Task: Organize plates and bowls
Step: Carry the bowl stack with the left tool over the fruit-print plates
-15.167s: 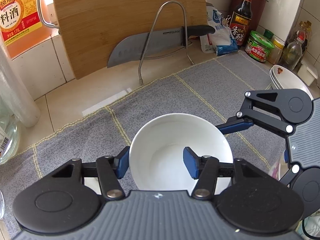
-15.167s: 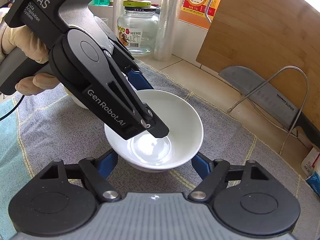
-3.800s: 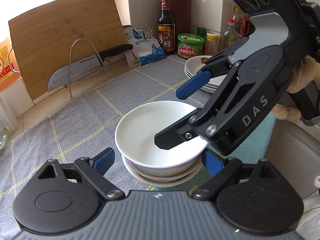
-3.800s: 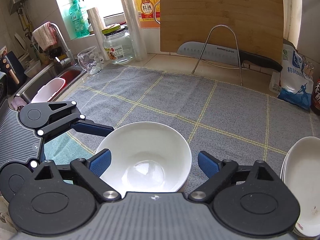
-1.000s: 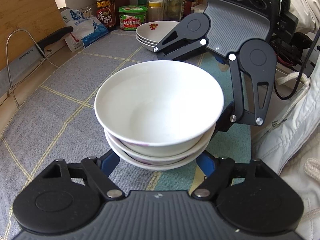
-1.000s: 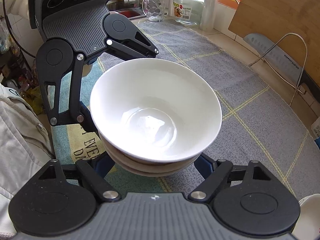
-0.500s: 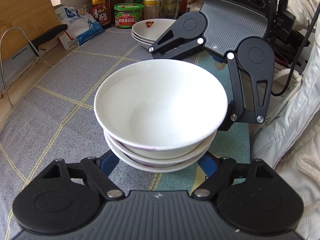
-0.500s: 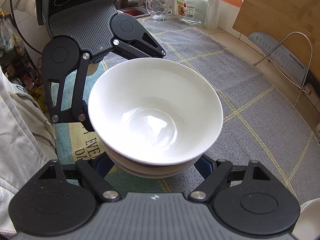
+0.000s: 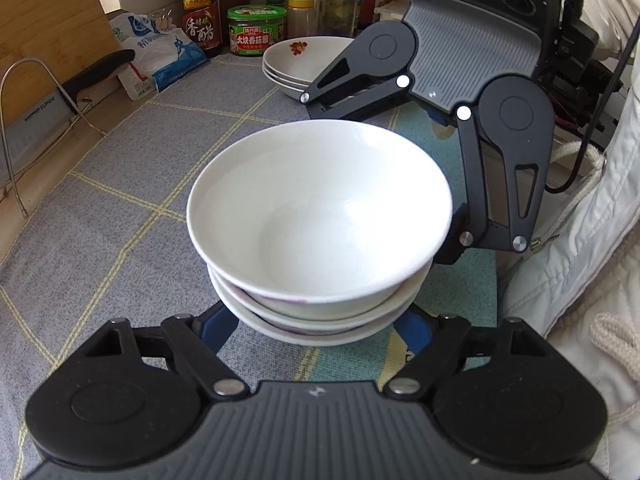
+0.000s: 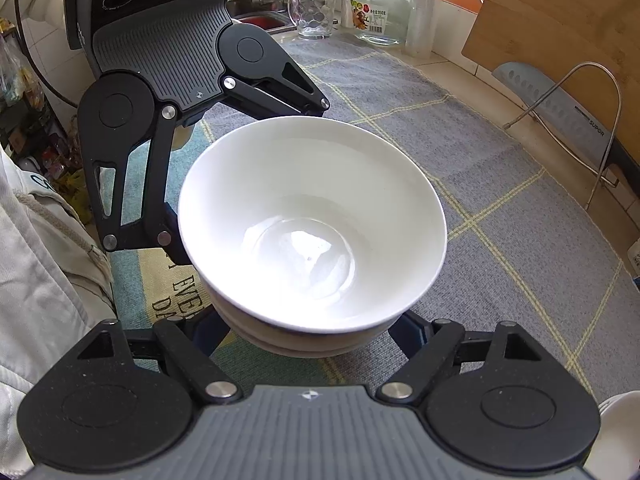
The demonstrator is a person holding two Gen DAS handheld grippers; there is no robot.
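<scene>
Bowls: stack of glossy white ceramic bowls (image 9: 320, 216), three nested, sits betw. both grippers near the counter's front edge, over grey checked cloth (image 9: 132, 168) and a teal mat (image 10: 132, 280). Left gripper (image 9: 316, 326) and right gripper (image 10: 308, 330) face each other across it, both pitched steeply down, blue pads low at the bottom bowl's sides. Jaws on both stand wide around the stack; pad contact hidden under rims, so grip: can't tell. Stack is round, no long axis; neither hand nearer. White plates w/ red motif (image 9: 304, 60) lie well apart, by the jars.
</scene>
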